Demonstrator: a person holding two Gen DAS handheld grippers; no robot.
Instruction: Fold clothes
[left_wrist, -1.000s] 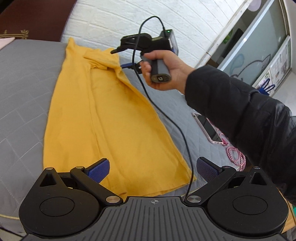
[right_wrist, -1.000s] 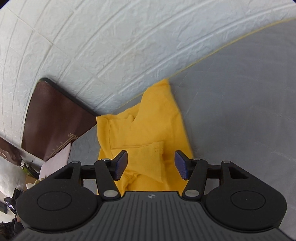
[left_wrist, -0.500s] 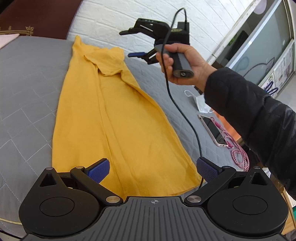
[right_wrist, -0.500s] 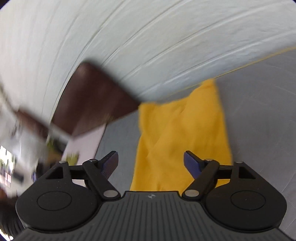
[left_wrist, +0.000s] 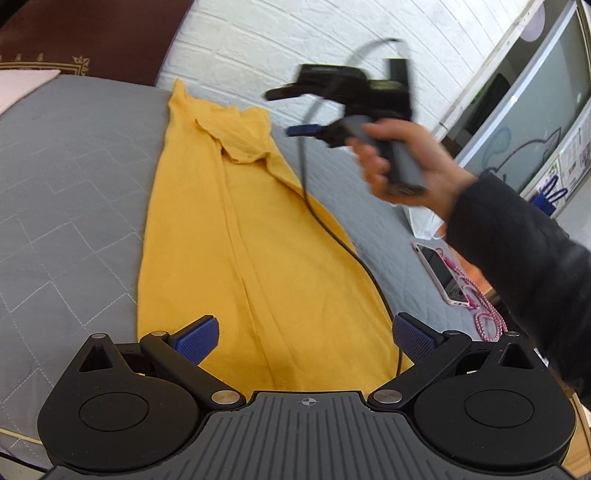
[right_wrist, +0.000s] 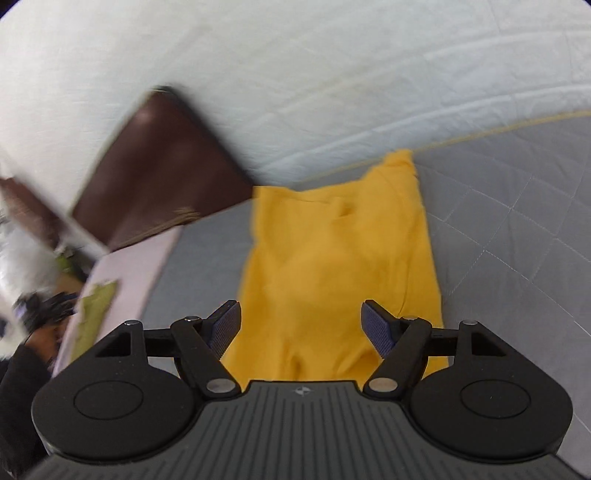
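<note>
A yellow garment (left_wrist: 236, 236) lies stretched out long and narrow on the bed (left_wrist: 74, 177), soft knit cloth folded lengthwise with a seam-like crease down its middle and a sleeve tucked over near the far end, by the white brick-pattern wall (left_wrist: 258, 48). The bed cover is grey and quilted, stitched in pale angular lines. The left claw (left_wrist: 306, 338) hovers over the near hem, its blue ribbed pads spread wide and gripping nothing. Up in the left wrist view the right claw (left_wrist: 295, 110) is off the cloth and blurred, gripped by a hand (left_wrist: 410, 162) in a dark, shiny sleeve (left_wrist: 524, 251), a black cable (left_wrist: 332, 236) trailing down across the garment. From its own camera, the right claw (right_wrist: 301, 326) has textured blue pads apart and closing a little, with nothing between them, the yellow cloth lying below. A dark brown headboard (left_wrist: 92, 37) with a gold crown-pattern trim stands at the far left. On the bed's right edge rests a smartphone (left_wrist: 441, 273) with a pink-and-white braided cord (left_wrist: 487, 314). No writing can be read anywhere.
</note>
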